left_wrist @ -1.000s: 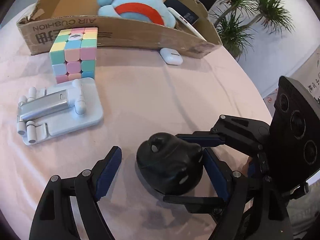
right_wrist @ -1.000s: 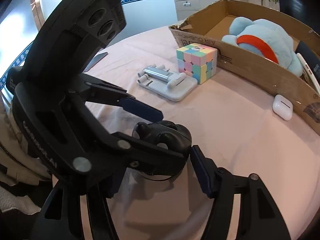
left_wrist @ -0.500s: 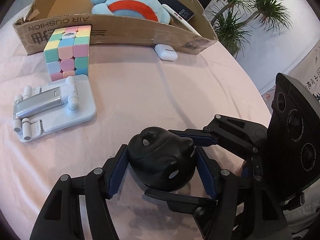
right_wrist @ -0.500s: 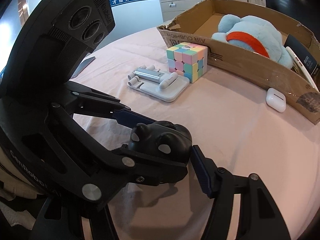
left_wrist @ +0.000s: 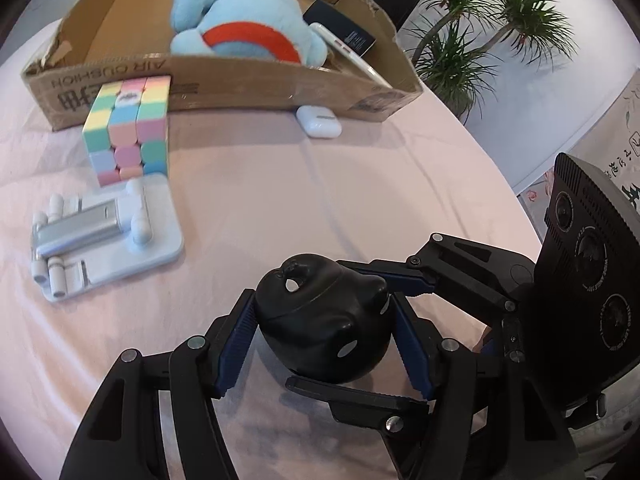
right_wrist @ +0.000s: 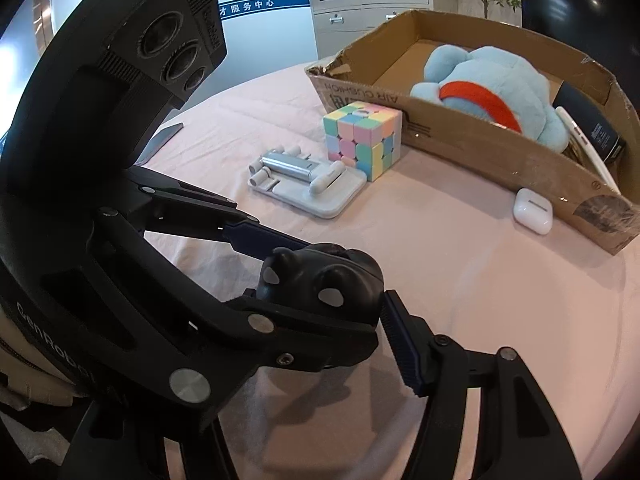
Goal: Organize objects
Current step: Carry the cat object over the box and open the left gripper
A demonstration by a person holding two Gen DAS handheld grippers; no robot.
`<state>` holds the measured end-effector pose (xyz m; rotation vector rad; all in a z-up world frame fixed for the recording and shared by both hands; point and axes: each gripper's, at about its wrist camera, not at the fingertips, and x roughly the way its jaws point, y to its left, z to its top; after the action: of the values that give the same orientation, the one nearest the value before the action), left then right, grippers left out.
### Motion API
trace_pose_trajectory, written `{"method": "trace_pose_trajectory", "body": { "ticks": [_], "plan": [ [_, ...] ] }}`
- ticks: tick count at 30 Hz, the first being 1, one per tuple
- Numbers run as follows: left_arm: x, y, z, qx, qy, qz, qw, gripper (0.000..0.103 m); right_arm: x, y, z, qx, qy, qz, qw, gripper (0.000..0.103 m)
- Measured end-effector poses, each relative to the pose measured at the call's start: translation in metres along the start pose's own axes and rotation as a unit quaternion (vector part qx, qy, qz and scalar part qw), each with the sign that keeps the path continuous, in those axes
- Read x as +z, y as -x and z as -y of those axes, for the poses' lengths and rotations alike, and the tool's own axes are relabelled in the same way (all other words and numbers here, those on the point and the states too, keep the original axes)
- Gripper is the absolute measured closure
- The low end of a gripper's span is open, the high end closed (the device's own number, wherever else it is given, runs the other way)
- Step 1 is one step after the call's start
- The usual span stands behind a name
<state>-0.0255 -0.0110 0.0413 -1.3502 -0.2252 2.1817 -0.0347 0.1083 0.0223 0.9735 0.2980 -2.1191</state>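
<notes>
Tongs of the left gripper (left_wrist: 324,344) clamp a rounded black plastic figure (left_wrist: 326,320) above the pink tablecloth (left_wrist: 300,192); the right gripper (right_wrist: 344,288), spread wide, flanks it. Pastel puzzle cube (right_wrist: 362,140), white folding phone stand (right_wrist: 308,180) and white earbud case (right_wrist: 533,211) lie before the cardboard box (right_wrist: 480,148).

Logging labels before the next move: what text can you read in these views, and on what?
"AIR CUSHION", upside down, on the box front wall; the large characters beside it are unclear.
"才服务中心" on the blue wall band.
"GenRobot", partly hidden, on the left gripper body in the right view.
Print on the dark card in the box and the wall scroll: too small or cropped.
</notes>
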Motion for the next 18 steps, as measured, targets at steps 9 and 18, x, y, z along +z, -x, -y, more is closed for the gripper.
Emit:
{"method": "trace_pose_trajectory", "body": {
  "ticks": [9,18],
  "plan": [
    [0.023,0.016,0.014,0.003,-0.027,0.021,0.9994,0.038,0.020,0.019,0.005,-0.025,0.005,0.019,0.999,0.043],
    [0.055,0.040,0.010,0.018,-0.045,0.050,0.9976,0.039,0.059,0.023,0.004,-0.051,0.033,0.033,0.998,0.043]
  ]
}}
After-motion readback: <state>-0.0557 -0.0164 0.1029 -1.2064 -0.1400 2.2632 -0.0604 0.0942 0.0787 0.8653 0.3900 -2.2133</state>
